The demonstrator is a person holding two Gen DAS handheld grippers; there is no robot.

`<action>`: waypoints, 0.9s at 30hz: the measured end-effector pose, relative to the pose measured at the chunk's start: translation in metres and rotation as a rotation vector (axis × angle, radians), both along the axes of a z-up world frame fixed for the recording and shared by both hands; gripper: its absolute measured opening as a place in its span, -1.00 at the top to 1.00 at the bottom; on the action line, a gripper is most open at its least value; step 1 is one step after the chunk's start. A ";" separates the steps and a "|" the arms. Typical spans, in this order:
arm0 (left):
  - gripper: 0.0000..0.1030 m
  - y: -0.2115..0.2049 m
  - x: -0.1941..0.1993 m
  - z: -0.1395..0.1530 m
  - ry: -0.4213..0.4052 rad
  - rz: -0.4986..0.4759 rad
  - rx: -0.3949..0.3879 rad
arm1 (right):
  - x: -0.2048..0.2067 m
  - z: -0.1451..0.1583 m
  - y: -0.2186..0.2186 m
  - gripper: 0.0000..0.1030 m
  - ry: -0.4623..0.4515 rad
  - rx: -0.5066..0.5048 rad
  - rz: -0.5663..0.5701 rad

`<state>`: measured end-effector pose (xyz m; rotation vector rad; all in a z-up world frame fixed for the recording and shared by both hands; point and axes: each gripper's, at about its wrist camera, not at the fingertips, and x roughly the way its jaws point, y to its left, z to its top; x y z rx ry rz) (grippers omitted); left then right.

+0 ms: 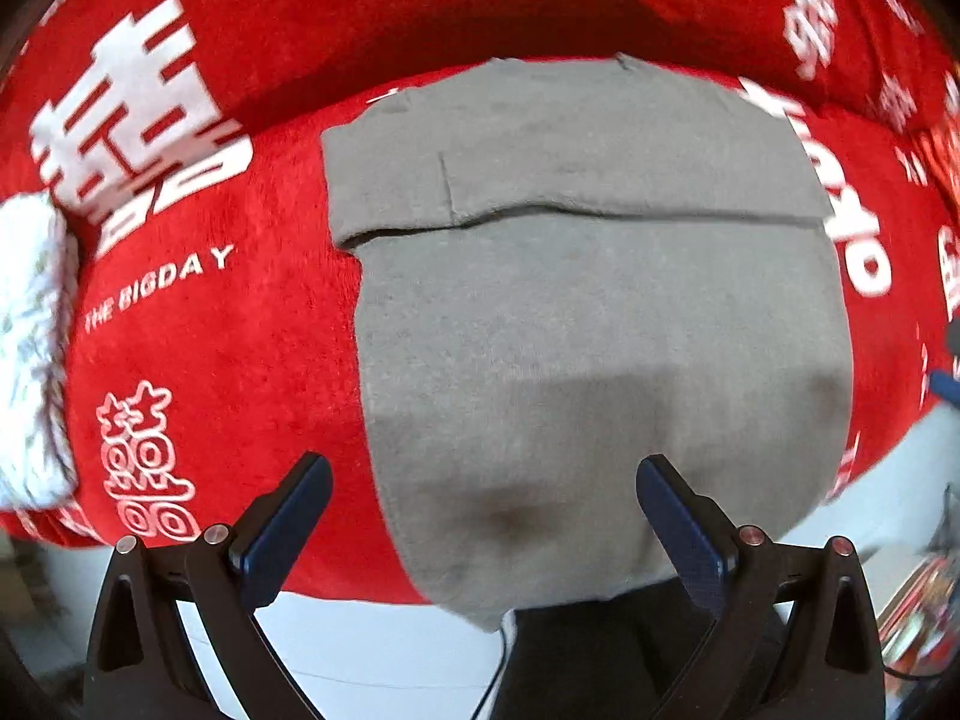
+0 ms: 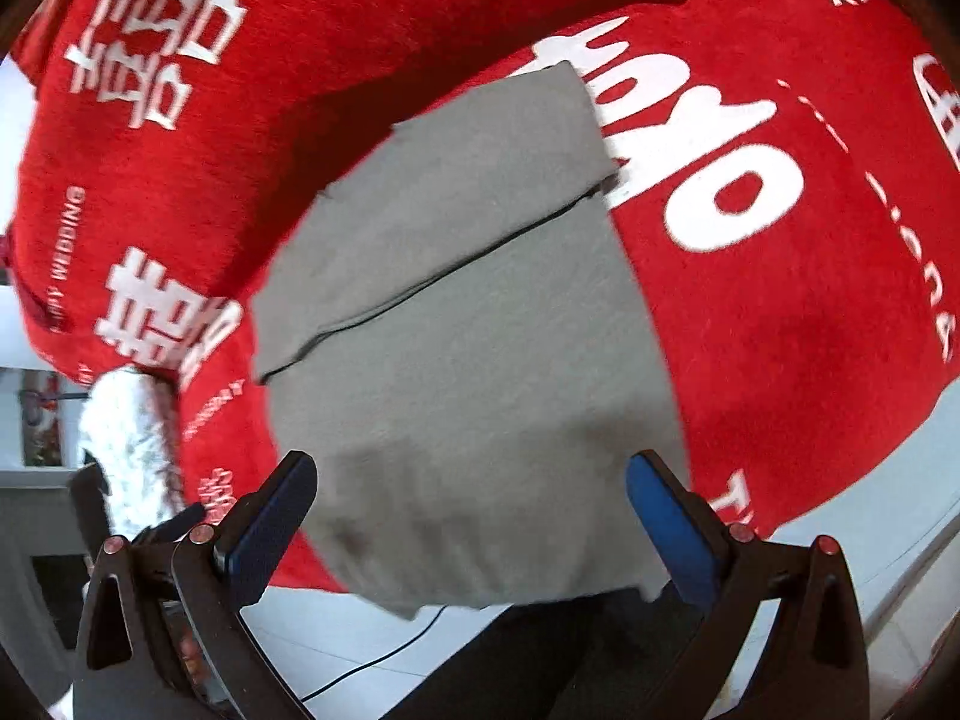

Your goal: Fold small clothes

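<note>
Flat: grey garment [image 1: 600, 324] folded on red blanket [image 1: 240, 312]; left gripper [image 1: 485, 516], right gripper [image 2: 471, 513] fingers spread, empty.

Both tongs, left tongs [image 1: 483, 516] and right tongs [image 2: 471, 510], have black angular frames, dark blue finger pads [image 2: 675, 531], and silver-red screws [image 1: 752, 535] just behind the pads.

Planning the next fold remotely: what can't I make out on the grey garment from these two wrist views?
- Grey garment near hem: both views, it drops over the red blanket edge.
- Layers beneath the folded flap: both views, hidden.
- White fluffy item: left view, cut off by the frame.
</note>
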<state>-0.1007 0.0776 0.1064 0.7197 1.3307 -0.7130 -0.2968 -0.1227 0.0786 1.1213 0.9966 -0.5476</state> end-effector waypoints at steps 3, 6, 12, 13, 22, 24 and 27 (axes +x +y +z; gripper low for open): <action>-0.97 -0.001 -0.017 0.008 -0.008 -0.078 0.038 | -0.009 0.013 0.015 -1.00 -0.029 -0.001 -0.028; -0.97 -0.002 -0.033 0.020 -0.006 -0.124 0.047 | -0.017 0.023 0.026 -1.00 -0.066 0.012 -0.047; -0.97 -0.015 -0.064 0.030 0.012 -0.153 0.080 | -0.054 0.054 0.035 -1.00 -0.148 0.007 -0.110; -0.97 -0.018 -0.069 0.031 0.024 -0.164 0.078 | -0.060 0.057 0.035 -1.00 -0.163 0.014 -0.120; -0.97 -0.051 -0.115 0.047 0.021 -0.280 0.067 | -0.088 0.079 0.033 -1.00 -0.220 0.012 -0.142; -0.98 -0.054 -0.119 0.046 0.033 -0.287 0.074 | -0.091 0.083 0.032 -1.00 -0.184 -0.001 -0.140; -0.97 -0.059 -0.122 0.043 0.048 -0.294 0.088 | -0.098 0.091 0.030 -1.00 -0.145 -0.040 -0.143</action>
